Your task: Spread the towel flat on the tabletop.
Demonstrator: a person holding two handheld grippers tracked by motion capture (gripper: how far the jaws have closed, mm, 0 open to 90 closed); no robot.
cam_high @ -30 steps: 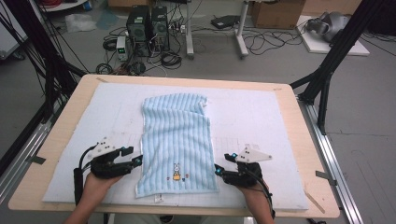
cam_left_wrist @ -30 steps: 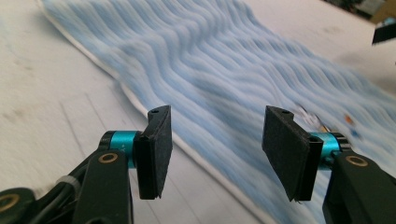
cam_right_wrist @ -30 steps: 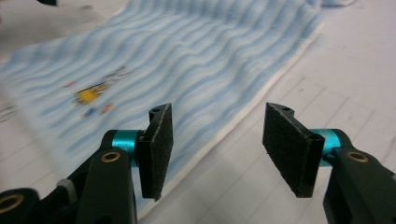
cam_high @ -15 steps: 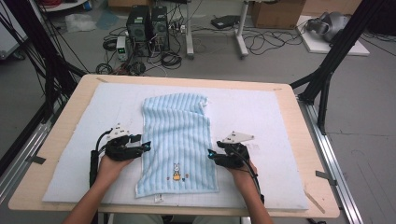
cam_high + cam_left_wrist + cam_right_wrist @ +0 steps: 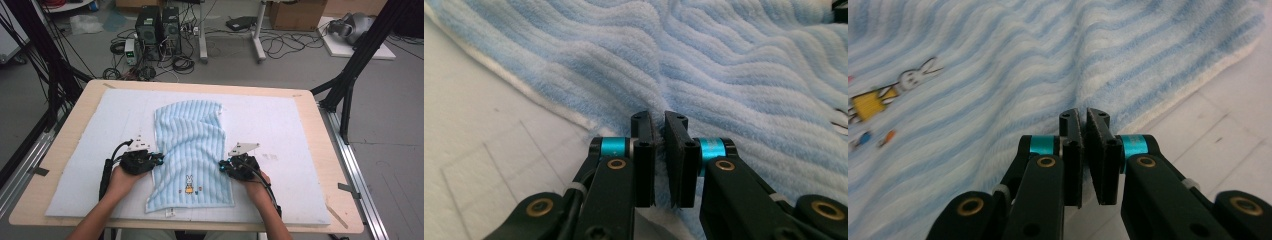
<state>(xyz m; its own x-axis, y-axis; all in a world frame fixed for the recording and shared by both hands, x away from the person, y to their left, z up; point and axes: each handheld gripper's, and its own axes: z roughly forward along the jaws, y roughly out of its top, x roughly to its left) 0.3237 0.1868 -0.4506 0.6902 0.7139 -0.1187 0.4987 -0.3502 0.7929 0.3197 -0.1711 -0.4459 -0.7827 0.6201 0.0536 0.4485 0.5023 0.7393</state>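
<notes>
On a wooden table (image 5: 60, 165) covered by a white mat (image 5: 280, 125), with computers (image 5: 159, 25) on the grey floor beyond, the striped towel (image 5: 192, 150) lies mid-mat, left gripper (image 5: 156, 159) and right gripper (image 5: 223, 166) having just closed, apparently pinching its side edges.

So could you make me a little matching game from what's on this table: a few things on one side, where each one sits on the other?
Things:
1. left tool
2. right tool
3. rabbit picture
4. white mat

Places:
A. printed on the towel's near part, between the two hands
B. pinching the towel's left edge
C. spread under the towel
D. pinching the towel's right edge

The striped blue towel lies partly folded on the mat.

Pairs: 1-B, 2-D, 3-A, 4-C
</notes>
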